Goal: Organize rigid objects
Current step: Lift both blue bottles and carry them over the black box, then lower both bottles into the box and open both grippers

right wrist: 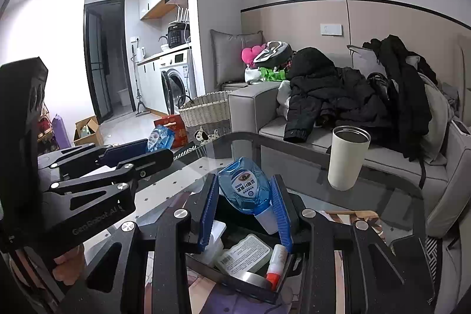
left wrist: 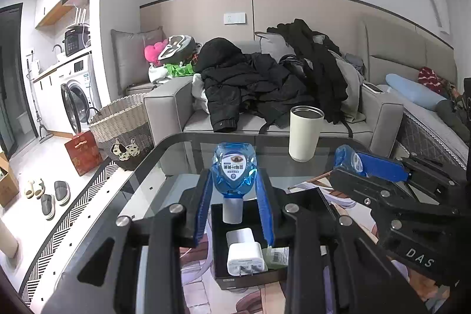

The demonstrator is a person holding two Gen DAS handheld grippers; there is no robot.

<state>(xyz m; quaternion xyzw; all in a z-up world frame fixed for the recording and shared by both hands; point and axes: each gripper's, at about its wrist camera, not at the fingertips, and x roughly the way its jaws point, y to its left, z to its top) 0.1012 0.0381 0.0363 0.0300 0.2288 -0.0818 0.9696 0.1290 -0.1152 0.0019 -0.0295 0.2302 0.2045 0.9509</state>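
Left gripper (left wrist: 234, 193) clamped on a blue bottle (left wrist: 234, 169), right gripper (right wrist: 245, 205) clamped on a second blue bottle (right wrist: 245, 186), both above the black tray (left wrist: 219, 272), white cup (left wrist: 304, 133) near the glass table's (left wrist: 164, 175) far edge.

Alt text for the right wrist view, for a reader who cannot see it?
The right gripper clamps a blue bottle, cap down, above a black box of small items on a glass table. The left gripper holds a matching bottle.

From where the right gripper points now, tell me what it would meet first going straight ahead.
Probably the white tumbler on the glass table, slightly right of the right gripper and its blue bottle; depth is unclear, so it could pass just left toward the sofa.
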